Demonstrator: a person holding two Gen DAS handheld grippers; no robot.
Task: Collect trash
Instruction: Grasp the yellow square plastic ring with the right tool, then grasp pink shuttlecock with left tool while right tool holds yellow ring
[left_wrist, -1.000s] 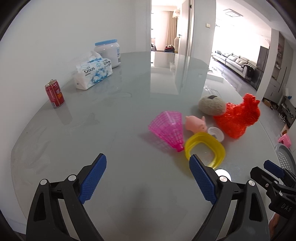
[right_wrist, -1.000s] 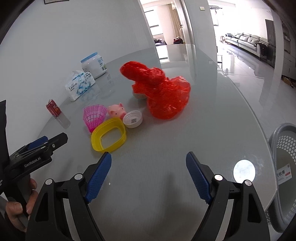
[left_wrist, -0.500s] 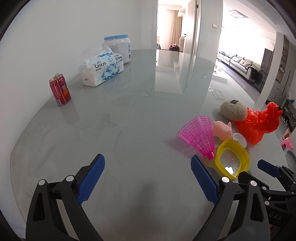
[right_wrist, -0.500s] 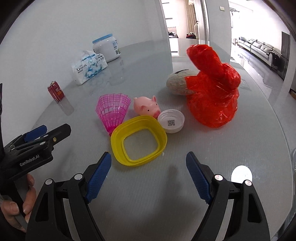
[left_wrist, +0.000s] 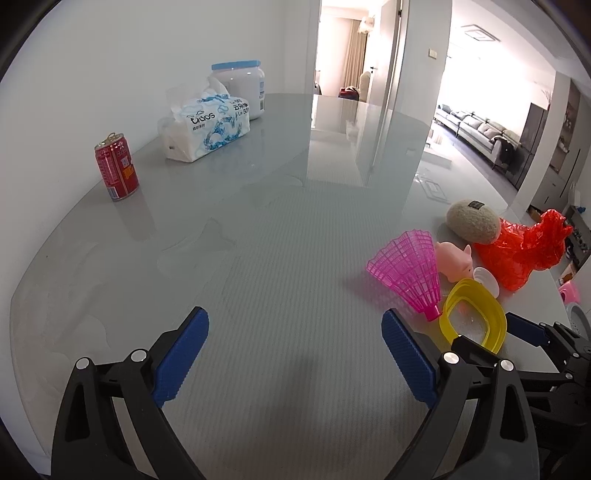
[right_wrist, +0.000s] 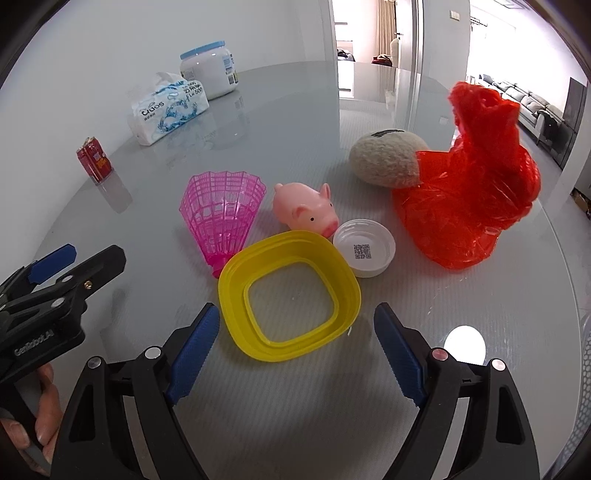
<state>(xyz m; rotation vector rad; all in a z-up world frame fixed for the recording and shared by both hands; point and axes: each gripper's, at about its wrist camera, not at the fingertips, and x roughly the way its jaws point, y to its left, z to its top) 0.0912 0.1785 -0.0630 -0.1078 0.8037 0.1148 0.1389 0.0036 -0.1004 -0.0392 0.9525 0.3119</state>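
A yellow square plastic ring (right_wrist: 290, 293) lies on the grey glass table (right_wrist: 461, 314), just ahead of my right gripper (right_wrist: 297, 328), which stands open with nothing between its fingers. Behind the ring sit a pink shuttlecock (right_wrist: 221, 212), a pink rubber pig (right_wrist: 306, 212), a white cap (right_wrist: 364, 251), a crumpled red plastic bag (right_wrist: 469, 188) and a grey felt ball (right_wrist: 386, 157). My left gripper (left_wrist: 295, 339) is open over bare table, left of the same pile: the shuttlecock (left_wrist: 410, 271), the ring (left_wrist: 474, 317) and the bag (left_wrist: 524, 247). A red soda can (left_wrist: 117, 171) stands far left.
A tissue pack (left_wrist: 207, 125) and a white jar with a blue lid (left_wrist: 240, 86) stand at the back by the wall. A perforated bin rim (right_wrist: 583, 369) shows past the table's right edge. A hand (right_wrist: 29, 417) holds the left gripper at the lower left.
The right gripper has moved toward the pile, so the yellow ring now lies just ahead of its fingertips. The left gripper shifted left; the pile slid to the right of its view.
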